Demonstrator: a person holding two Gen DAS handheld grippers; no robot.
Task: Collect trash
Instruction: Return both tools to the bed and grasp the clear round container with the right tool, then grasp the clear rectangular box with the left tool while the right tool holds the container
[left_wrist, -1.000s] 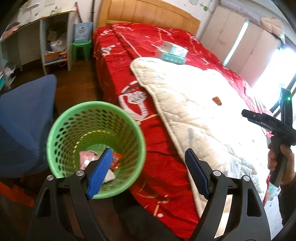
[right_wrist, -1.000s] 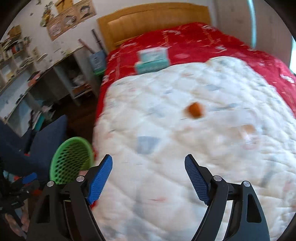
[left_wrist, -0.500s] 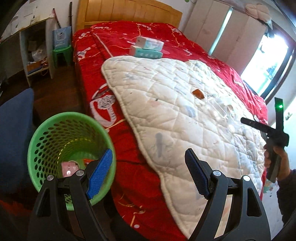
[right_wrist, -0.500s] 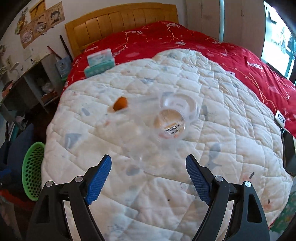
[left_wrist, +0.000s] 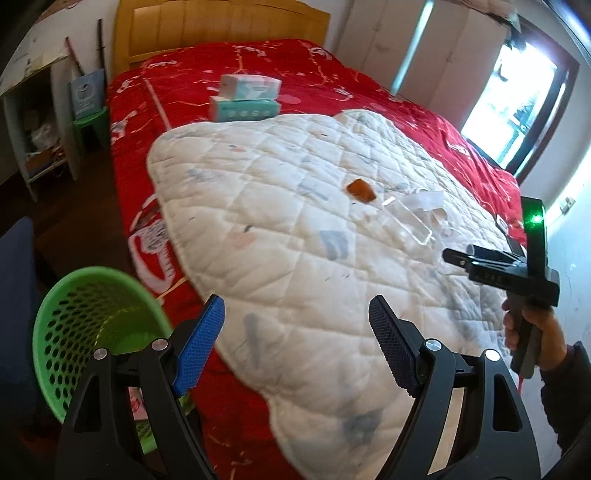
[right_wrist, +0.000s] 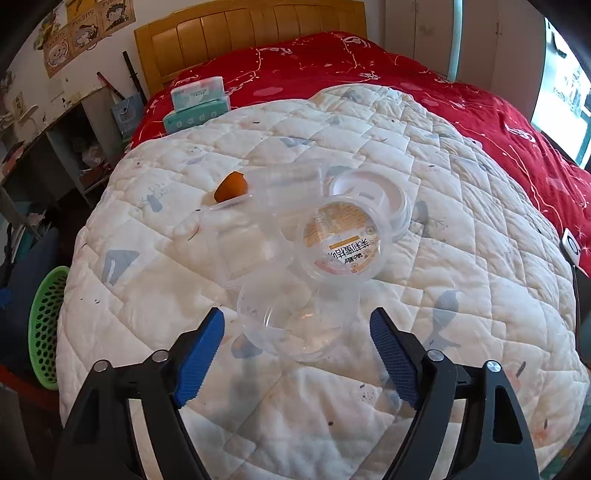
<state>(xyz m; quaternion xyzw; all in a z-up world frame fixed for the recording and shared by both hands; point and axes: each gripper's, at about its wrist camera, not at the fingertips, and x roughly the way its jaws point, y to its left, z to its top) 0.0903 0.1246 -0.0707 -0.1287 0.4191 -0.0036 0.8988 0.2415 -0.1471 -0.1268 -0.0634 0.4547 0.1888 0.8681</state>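
Clear plastic containers lie in a cluster on the white quilt (right_wrist: 461, 221): a round cup (right_wrist: 295, 325) nearest me, a round tub with an orange label (right_wrist: 343, 236), a lid (right_wrist: 369, 192) and a square tray (right_wrist: 243, 247). An orange scrap (right_wrist: 231, 186) lies beside them; it also shows in the left wrist view (left_wrist: 360, 190). My right gripper (right_wrist: 297, 350) is open and empty just before the round cup. My left gripper (left_wrist: 297, 347) is open and empty over the quilt's near edge. The green mesh bin (left_wrist: 85, 332) stands on the floor at lower left, with wrappers inside.
Two tissue packs (left_wrist: 245, 98) are stacked on the red bedspread (left_wrist: 295, 74) near the wooden headboard (right_wrist: 251, 33). A blue chair (left_wrist: 14, 295) stands left of the bin. Shelves (left_wrist: 33, 129) stand along the left wall. The right gripper's body (left_wrist: 509, 273) shows in the left wrist view.
My left gripper swung right, from above the bin to over the quilt. My right gripper moved forward and right until the clear containers lie just ahead of its fingers.
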